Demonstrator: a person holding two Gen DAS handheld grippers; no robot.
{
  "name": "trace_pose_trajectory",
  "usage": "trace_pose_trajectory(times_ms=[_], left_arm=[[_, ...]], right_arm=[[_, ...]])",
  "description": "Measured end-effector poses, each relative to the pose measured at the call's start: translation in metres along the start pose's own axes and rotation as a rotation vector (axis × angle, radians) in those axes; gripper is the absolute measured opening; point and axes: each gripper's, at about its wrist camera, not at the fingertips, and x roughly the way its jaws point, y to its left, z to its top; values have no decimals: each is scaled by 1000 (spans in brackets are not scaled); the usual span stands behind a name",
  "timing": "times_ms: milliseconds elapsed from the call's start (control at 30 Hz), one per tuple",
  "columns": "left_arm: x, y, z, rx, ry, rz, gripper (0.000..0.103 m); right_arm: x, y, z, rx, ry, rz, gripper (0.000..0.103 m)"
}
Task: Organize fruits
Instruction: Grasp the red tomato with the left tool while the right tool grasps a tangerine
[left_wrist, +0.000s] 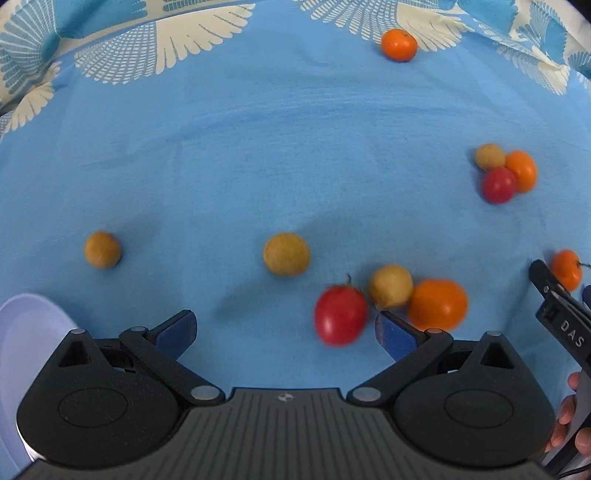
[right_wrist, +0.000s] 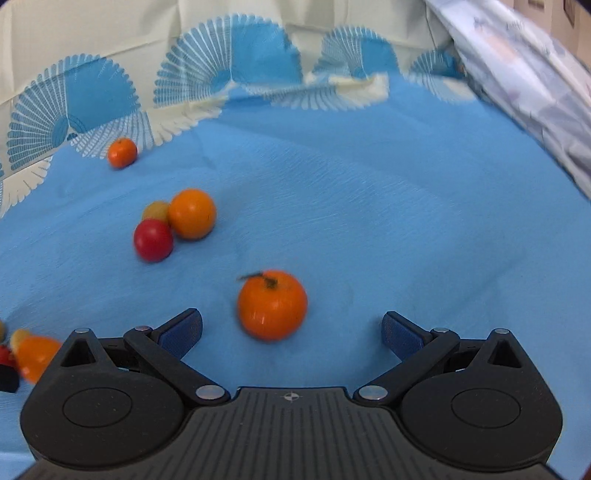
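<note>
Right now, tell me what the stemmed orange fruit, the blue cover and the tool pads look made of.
Stemmed orange fruit: possibly plastic; smooth, glossy, evenly coloured, though blurred.
Blue cover: woven cloth, matte, with creases and a printed border.
Right tool pads: blue, matte, maybe rubbery; black frame looks like hard plastic.

My left gripper (left_wrist: 284, 328): black plastic, blue finger pads (left_wrist: 177, 330), silver screws; right gripper (right_wrist: 291, 330) identical, "DAS" lettering.

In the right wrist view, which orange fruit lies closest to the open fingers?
The stemmed orange fruit, alone just ahead of the right gripper. The other orange ones sit farther off, one touching a red fruit.
</note>
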Motion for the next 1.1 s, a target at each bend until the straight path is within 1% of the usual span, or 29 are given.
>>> trace_pose_trajectory(times_ms=[133, 233, 300, 333, 367, 400, 433, 467, 533, 600, 733, 867, 1000, 1100], left_arm=[[7, 11, 2, -33, 3, -14, 101], [7, 14, 4, -27, -8, -18, 97], [3, 11, 5, -1, -27, -21, 86], [1, 5, 5, 12, -42, -15, 73], [-3, 2, 5, 25, -55, -7, 52], [-6, -1, 6, 37, -54, -6, 41], [-9, -4, 7, 51, -48, 0, 31], [-10, -6, 7, 61, -51, 9, 31], [-14, -8, 4, 78, -70, 7, 31], [-18, -14, 2, 74, -76, -2, 31], [-36, -17, -3, 77, -102, -13, 31], [-59, -19, -10, 83, -134, -15, 31], [-99, 0, -28, 56, -188, -40, 31], [-136, 24, -49, 27, -239, -54, 31]], right_arm=[[3, 0, 1, 0, -31, -9, 103], [4, 2, 1, -6, -44, -20, 103], [3, 1, 2, -11, -45, -20, 102], [2, 0, 2, -20, -45, -12, 102], [0, -1, 1, -23, -48, -5, 93], [-5, -2, 1, -25, -63, -1, 83], [-9, -2, 0, -32, -83, 8, 53], [-12, -2, 0, -41, -93, 25, 38], [-13, 0, 0, -48, -95, 25, 38], [-14, 0, 0, -45, -107, 34, 38], [-23, -1, 0, -36, -156, 49, 38], [-31, -2, 0, -30, -180, 49, 38], [-57, -6, 2, -13, -213, 52, 38], [-90, -2, 0, -21, -233, 90, 38]])
